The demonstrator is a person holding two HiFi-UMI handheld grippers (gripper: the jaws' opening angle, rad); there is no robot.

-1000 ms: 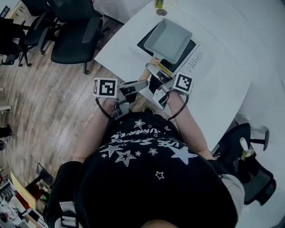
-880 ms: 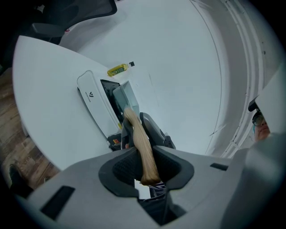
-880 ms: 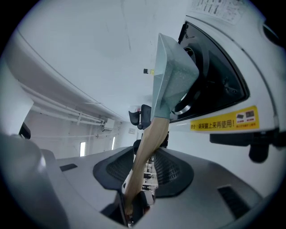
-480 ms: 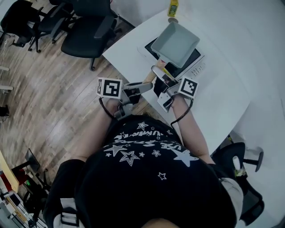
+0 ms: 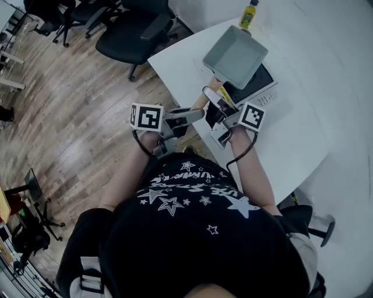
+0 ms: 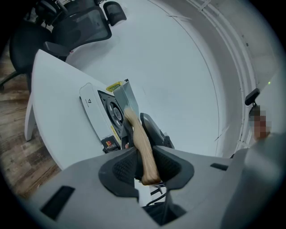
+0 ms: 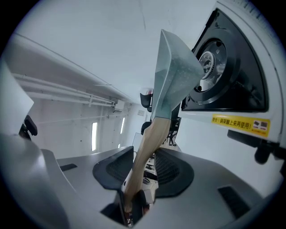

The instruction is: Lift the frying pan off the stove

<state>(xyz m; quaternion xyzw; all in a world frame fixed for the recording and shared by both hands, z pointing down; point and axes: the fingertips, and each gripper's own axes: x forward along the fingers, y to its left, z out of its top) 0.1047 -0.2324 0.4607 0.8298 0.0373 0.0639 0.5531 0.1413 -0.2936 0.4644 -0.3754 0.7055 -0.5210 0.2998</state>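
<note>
The square grey frying pan hangs above and to the left of the stove, clear of its burner. Both grippers are shut on its wooden handle. My left gripper takes the handle's near end, and my right gripper holds it just ahead. In the left gripper view the handle is pinched between the pads of the left gripper, with the pan beyond. In the right gripper view the right gripper clamps the handle. There the pan stands off the bare burner.
The stove rests on a white table near its rounded corner. A yellow bottle stands at the table's far side. Black office chairs stand on the wooden floor to the left.
The pan has risen off the stove top and shifted up and left of it, carried by both grippers, which kept their hold on the handle.
</note>
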